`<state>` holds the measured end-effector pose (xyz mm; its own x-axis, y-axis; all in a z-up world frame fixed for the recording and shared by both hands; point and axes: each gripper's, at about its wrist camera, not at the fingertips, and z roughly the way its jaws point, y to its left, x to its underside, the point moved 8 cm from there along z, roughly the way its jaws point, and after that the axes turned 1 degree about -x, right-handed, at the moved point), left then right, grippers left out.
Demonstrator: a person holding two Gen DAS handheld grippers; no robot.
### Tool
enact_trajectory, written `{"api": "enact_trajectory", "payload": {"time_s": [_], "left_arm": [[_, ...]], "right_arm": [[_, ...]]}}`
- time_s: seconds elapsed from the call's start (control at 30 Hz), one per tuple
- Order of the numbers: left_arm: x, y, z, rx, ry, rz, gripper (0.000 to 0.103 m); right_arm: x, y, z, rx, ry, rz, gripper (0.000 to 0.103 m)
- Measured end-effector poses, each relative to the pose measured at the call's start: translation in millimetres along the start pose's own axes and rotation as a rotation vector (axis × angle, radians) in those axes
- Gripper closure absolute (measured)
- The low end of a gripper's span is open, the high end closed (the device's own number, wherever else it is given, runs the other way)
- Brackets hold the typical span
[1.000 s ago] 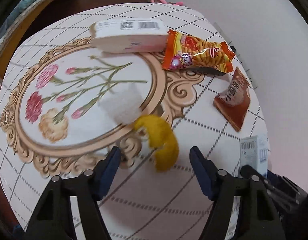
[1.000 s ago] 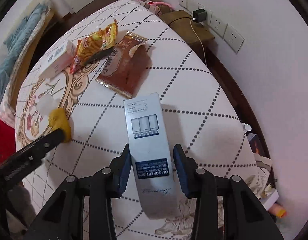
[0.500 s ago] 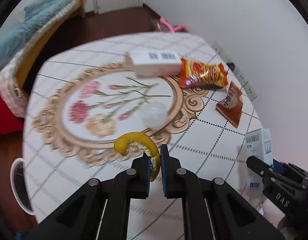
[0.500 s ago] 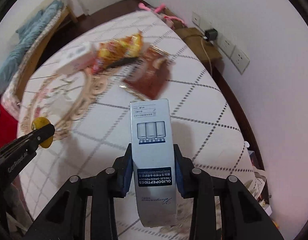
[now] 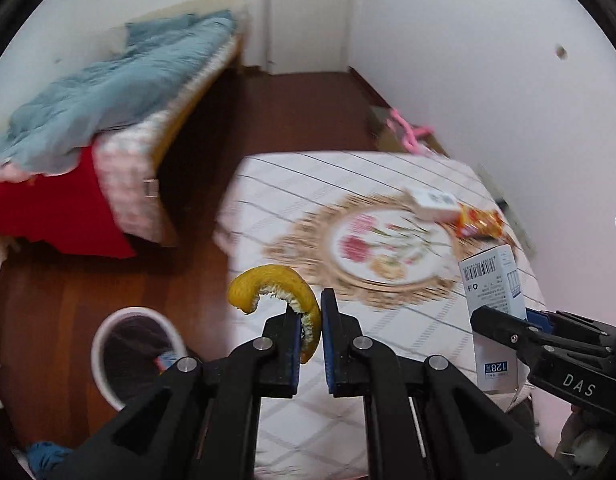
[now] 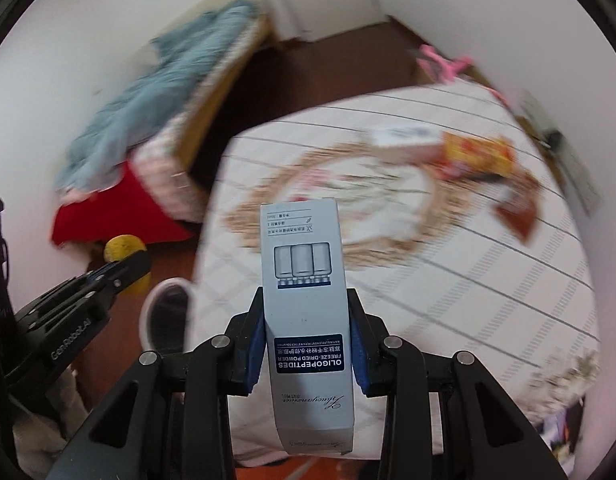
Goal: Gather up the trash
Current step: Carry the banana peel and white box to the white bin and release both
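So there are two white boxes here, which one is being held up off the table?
The tall box printed "OLIGOPEPTIDES", clamped upright in the right gripper. The other white box, with the barcode, lies flat on the table beside the orange snack packet.

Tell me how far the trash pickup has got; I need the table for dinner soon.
Partway. In hand: the left gripper pinches the orange peel, the right gripper clamps the white box, both lifted off the table near the bin. Left on the table: a barcoded box, an orange snack bag and a brown packet.
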<state>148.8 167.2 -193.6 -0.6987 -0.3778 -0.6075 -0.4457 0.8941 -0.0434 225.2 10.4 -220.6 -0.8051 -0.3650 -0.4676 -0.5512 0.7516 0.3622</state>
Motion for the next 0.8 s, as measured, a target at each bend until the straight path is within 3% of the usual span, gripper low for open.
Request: {"api": "enact_trajectory", "payload": {"time_s": [0.13, 0.33, 0.57, 0.63, 0.8], "left_arm": [[4.1, 71.6, -15.0, -0.06, -0.012, -0.075, 0.097], [34.9, 185.3, 1.8, -0.132, 0.058, -0.224, 0.097], [99.1, 299.9, 70.5, -0.112, 0.266, -0.424, 0.097], [115.5, 318.9, 86.8, -0.126, 0.313, -0.454, 0.096], [154.6, 349.4, 137.1, -0.08, 0.462, -0.554, 0.096]], "right_arm": [[-2.4, 77.6, 21.7, -0.067, 0.03, -0.092, 0.066], [8.8, 182.1, 91.0, -0.128, 0.129, -0.2, 0.066], [46.6, 262.2, 216.2, -0.137, 0.323, -0.27, 0.066], [58.8, 275.9, 256.4, -0.118, 0.379, -0.286, 0.066], [81.0, 296.5, 334.2, -0.09, 0.48, -0.297, 0.065]]}}
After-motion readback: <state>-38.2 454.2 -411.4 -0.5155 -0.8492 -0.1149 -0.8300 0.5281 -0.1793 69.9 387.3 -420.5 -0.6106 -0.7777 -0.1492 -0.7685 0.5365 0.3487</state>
